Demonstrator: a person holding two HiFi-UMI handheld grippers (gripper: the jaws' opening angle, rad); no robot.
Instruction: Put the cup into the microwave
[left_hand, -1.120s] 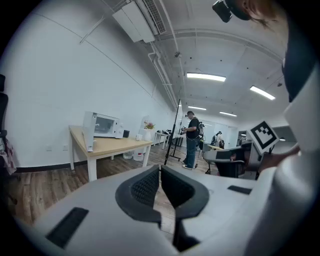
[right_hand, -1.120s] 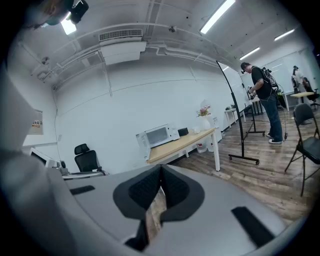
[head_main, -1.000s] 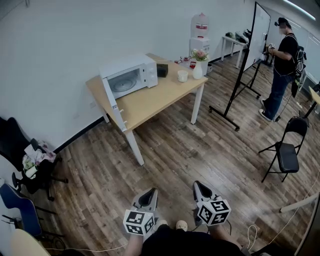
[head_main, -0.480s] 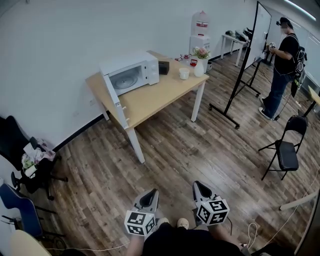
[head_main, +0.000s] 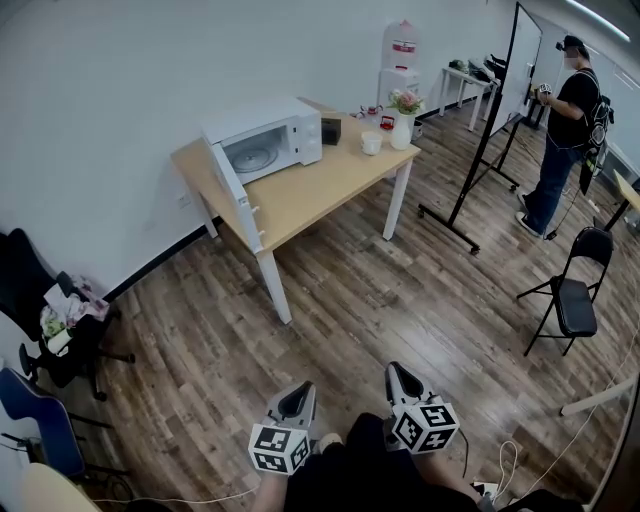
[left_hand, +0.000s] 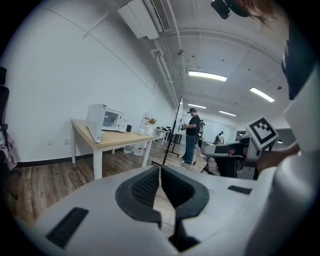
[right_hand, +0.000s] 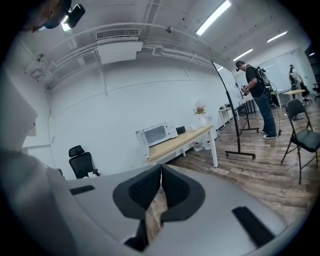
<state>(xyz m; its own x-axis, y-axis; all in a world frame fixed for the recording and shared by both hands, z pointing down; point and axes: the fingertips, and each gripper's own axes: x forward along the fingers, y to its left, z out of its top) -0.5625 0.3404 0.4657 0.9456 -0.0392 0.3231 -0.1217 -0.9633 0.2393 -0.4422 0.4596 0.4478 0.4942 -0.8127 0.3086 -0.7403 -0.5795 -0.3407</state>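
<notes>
**Cup upright at the counter's far end, both claws closed and empty**

Your cup (head_main: 371, 143) sits in the upper middle of the head view, at the right-hand end of the wooden counter (head_main: 322, 192). It looks upright, long axis vertical and mouth facing up, though it is too small to show a handle. A white vase of flowers (head_main: 403, 128) stands just to its right, and a small black box (head_main: 331, 131) lies to its left, between it and the microwave (head_main: 268, 138).

The microwave is at the counter's left end. Its door (head_main: 233, 194) is swung wide open toward the lower left, so the cavity and turntable show.

Your left claw (left_hand: 160, 170) has its pads pressed together with nothing between them. Your right claw (right_hand: 161, 169) is the same, closed and empty. Both sit at the bottom centre of the head view, well apart from the counter, over wood-plank floor (head_main: 350, 310).

The room has white walls, with a water dispenser (head_main: 402, 62) behind the counter. A whiteboard on a rolling stand (head_main: 497, 120) stands at upper right, and a person (head_main: 565, 125) stands beyond it. A black folding chair (head_main: 573, 300) is at right and an office chair (head_main: 35, 300) at left.
</notes>
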